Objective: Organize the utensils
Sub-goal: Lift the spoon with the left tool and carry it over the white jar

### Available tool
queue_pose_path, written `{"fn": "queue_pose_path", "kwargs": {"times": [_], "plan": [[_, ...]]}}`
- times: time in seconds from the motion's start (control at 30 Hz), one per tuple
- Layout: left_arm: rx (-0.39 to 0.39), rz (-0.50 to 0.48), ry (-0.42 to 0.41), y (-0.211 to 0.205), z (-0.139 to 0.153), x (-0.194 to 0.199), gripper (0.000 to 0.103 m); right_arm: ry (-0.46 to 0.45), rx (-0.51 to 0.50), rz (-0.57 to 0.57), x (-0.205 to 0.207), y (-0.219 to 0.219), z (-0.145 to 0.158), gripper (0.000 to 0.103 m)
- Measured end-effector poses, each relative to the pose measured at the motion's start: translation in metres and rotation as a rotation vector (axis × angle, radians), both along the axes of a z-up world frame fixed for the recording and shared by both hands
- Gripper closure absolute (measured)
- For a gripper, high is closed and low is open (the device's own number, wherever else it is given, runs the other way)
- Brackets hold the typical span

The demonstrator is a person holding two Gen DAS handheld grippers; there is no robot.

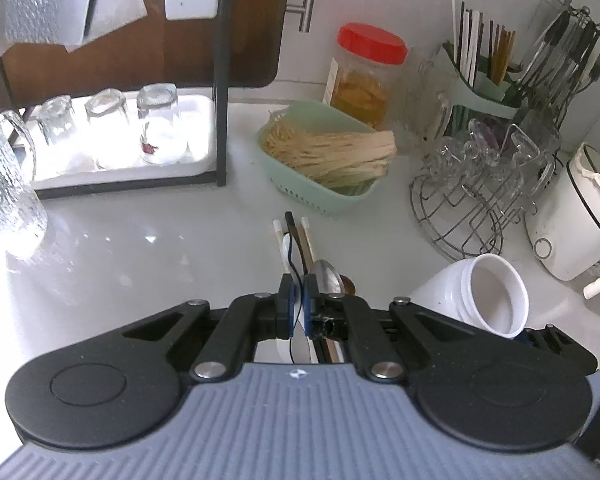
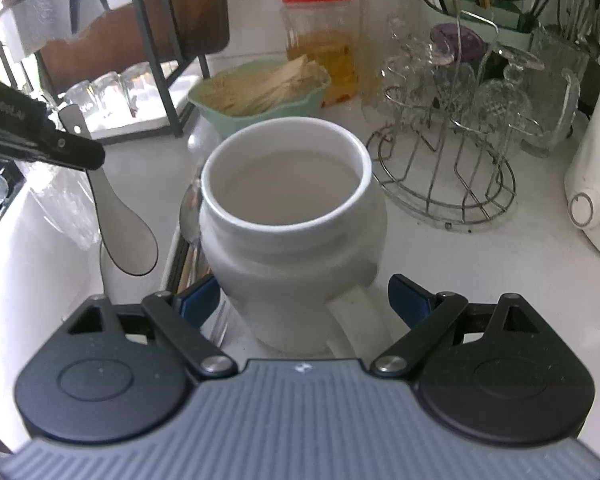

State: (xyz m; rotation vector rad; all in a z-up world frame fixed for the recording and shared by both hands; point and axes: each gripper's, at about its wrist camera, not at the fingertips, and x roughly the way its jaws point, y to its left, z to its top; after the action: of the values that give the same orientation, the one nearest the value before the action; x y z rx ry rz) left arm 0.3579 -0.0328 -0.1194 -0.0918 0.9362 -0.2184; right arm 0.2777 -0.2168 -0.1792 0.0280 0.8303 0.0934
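Left wrist view: my left claw pinches a thin spoon edge-on, blade hard to read; two white chopsticks and one dark one lie on the worktop beyond. Right wrist view: right claw wide around the white jar, pads apart from it; the spoon hangs left of the jar.

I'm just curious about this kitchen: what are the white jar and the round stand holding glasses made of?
White jar: matte and opaque with a thick, smooth rim; looks like plastic, possibly ceramic. Round stand: thin, bent, shiny silver rods, so metal wire, probably chromed or stainless.
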Motion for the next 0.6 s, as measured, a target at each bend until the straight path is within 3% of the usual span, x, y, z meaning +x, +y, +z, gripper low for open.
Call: {"fn": "queue_pose_path", "kwargs": {"times": [0.37, 0.6], "plan": [[0.005, -0.026, -0.017, -0.003, 0.012, -0.008, 0.098, -0.107, -0.035, 0.021, -0.003, 0.004, 0.002, 0.011], [0.023, -0.062, -0.014, -0.005, 0.016, -0.01, 0.098, -0.13, -0.053, 0.019, -0.001, 0.006, 0.0, 0.011]]}}
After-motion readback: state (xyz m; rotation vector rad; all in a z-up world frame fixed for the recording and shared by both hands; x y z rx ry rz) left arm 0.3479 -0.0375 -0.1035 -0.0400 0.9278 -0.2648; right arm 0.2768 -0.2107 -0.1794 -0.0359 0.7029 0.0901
